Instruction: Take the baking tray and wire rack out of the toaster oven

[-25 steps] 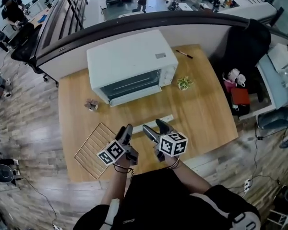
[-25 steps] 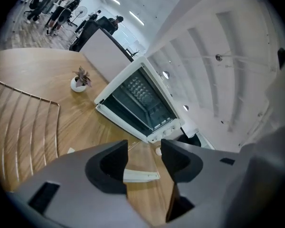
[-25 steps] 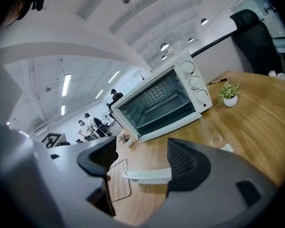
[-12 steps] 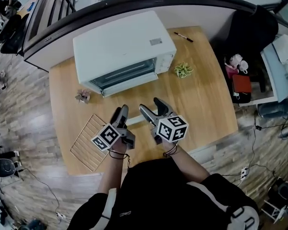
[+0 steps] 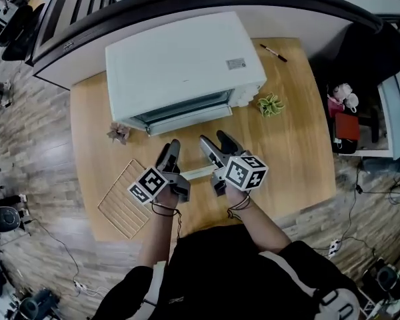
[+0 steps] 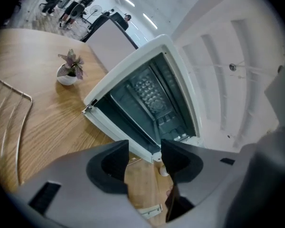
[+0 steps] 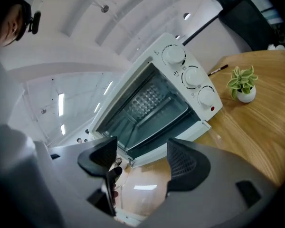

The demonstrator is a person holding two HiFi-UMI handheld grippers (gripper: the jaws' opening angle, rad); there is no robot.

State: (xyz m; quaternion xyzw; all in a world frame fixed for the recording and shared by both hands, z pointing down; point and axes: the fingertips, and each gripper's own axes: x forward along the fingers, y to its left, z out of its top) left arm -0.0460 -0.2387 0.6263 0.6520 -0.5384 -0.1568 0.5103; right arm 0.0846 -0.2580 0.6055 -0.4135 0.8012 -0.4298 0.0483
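Presently the wire rack (image 5: 123, 199) lies flat on the table (image 5: 287, 152), outside the toaster oven (image 5: 183, 69), to the left of and behind the left jaws. A small reddish potted plant (image 6: 70, 70) stands ahead of those jaws and to their left, near the oven's left front corner.

The left gripper (image 6: 143, 148) is held above the table with its jaws spread. Nothing sits between the pads; only bare table and the edge of the lowered oven door (image 5: 183, 117) show through the gap. A pale flat strip (image 5: 197, 173) lies on the table between the two grippers.

Directly ahead of both sets of jaws, the oven cavity stands open with the door folded down. A dark baking tray (image 7: 154, 113) appears to rest inside the cavity, though its outline is not sharp.

The right gripper (image 7: 141, 146) also has its jaws spread and empty, aimed at the open cavity and apart from the door.

Ahead and to the right of the right jaws are the three control knobs (image 7: 192, 77). Farther right stands a green potted plant (image 7: 241, 84), with a pen (image 5: 278, 53) beyond it.
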